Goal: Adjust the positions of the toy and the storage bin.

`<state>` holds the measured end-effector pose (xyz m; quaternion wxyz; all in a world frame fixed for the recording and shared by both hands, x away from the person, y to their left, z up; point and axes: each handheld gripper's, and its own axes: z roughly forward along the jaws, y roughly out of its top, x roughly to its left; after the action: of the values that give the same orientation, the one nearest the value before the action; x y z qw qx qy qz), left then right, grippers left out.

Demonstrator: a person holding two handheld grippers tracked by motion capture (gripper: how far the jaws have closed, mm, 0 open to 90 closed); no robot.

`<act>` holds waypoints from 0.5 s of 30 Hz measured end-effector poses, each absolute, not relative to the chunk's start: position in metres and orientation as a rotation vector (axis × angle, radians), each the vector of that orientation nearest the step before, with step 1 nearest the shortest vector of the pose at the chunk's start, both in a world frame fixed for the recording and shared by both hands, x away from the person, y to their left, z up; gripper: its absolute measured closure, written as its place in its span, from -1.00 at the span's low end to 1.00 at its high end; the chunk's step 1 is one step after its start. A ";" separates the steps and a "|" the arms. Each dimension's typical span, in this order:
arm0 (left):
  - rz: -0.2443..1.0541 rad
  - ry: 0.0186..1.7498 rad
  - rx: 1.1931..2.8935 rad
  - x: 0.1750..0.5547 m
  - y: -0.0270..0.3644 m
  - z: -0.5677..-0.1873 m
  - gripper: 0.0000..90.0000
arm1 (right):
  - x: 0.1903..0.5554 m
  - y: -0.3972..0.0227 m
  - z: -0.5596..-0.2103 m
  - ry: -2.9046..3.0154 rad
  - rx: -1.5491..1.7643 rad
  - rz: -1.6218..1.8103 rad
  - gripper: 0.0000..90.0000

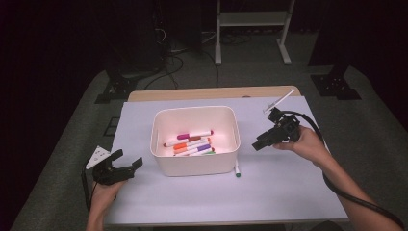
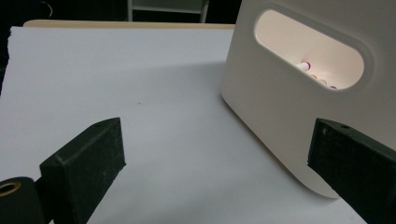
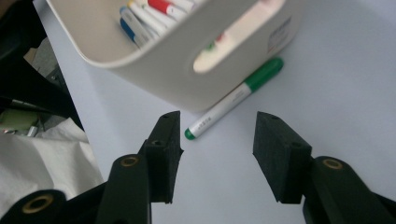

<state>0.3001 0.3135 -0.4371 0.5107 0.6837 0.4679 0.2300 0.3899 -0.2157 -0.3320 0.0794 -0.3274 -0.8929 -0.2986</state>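
black jaws of the left gripper (image 2: 215, 163) rise wide apart in the left gripper view, nothing between them; it is released, low over the white table cover (image 2: 140, 93) just left of the white bin (image 2: 280, 116). that view looks through the bin's oval handle slot at a few marker ends, which the high view cannot give. from above, the left gripper (image 1: 126, 161) sits at the cover's near left edge, held by the left hand (image 1: 103, 192).

the bin (image 1: 195, 166) stands mid-table and holds a loose heap of markers (image 1: 192, 142): pink, orange, purple, red and green caps, lying flat.

the green marker (image 3: 236, 98) lies on the cover against the bin's wall; the high view shows it as a short stub (image 1: 237, 171) at the bin's near right corner, while the right gripper view shows its full white barrel and green cap. the right gripper (image 3: 217, 135) hangs above it, jaws spread, gripping nothing, the marker's near end between them farther off. from above, that gripper (image 1: 260, 143) is right of the bin.

beyond the wooden table edge (image 1: 211, 92) lie grey carpet, cables and a white stand's legs (image 1: 250, 29) in a dark room.
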 end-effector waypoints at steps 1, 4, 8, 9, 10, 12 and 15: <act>0.554 1.127 1.645 0.300 0.314 -0.437 -0.94 | 0.389 -0.215 -0.339 -2.671 -0.980 -0.882 0.09; 0.554 1.127 1.645 0.300 0.314 -0.437 -0.94 | 0.388 -0.213 -0.359 -2.632 -0.991 -0.885 0.07; 0.556 1.126 1.646 0.300 0.315 -0.437 -0.94 | 0.385 -0.207 -0.385 -2.600 -1.016 -0.890 0.02; 0.556 1.129 1.643 0.300 0.315 -0.438 -0.94 | 0.384 -0.206 -0.390 -2.604 -1.015 -0.889 0.00; 0.557 1.128 1.643 0.300 0.316 -0.437 -0.94 | 0.382 -0.203 -0.395 -2.604 -1.020 -0.883 -0.02; 0.557 1.129 1.640 0.299 0.316 -0.437 -0.94 | 0.380 -0.200 -0.403 -2.605 -1.019 -0.892 -0.03; 0.556 1.129 1.643 0.299 0.316 -0.438 -0.94 | 0.377 -0.196 -0.411 -2.604 -1.030 -0.916 -0.08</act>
<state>0.2995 0.3161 -0.4376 0.5108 0.6825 0.4689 0.2310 0.3766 -0.1955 -0.4112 0.0976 -0.3481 -0.8795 -0.3094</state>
